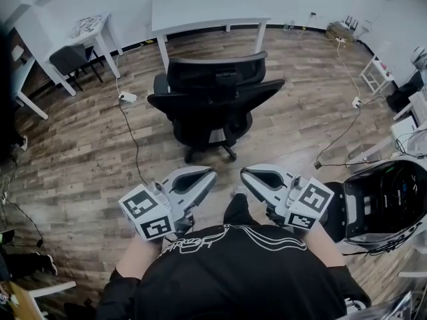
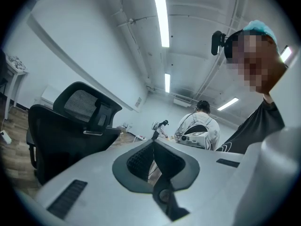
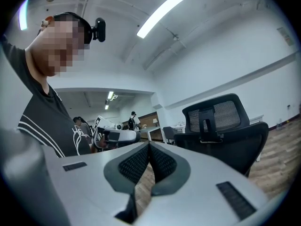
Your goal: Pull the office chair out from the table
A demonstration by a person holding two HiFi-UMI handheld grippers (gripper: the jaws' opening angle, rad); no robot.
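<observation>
Ahead of our left tongs (image 1: 212, 174) and right tongs (image 1: 244, 173): open strip of bare floor (image 1: 87, 159), then office chair (image 1: 212, 99) blocks us. Table (image 1: 200, 9) just beyond chair. Cable (image 1: 131, 135) lies left-ahead. Bulky black-and-white unit (image 1: 383, 205) crowds our right.

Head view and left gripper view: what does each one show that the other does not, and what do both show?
Only the head view shows the marker cubes and the wheeled base under the seat. Only the left gripper view shows ceiling lights, a distant person in white and the left gripper with jaws shut, empty. Both show the black office chair, untouched.
</observation>
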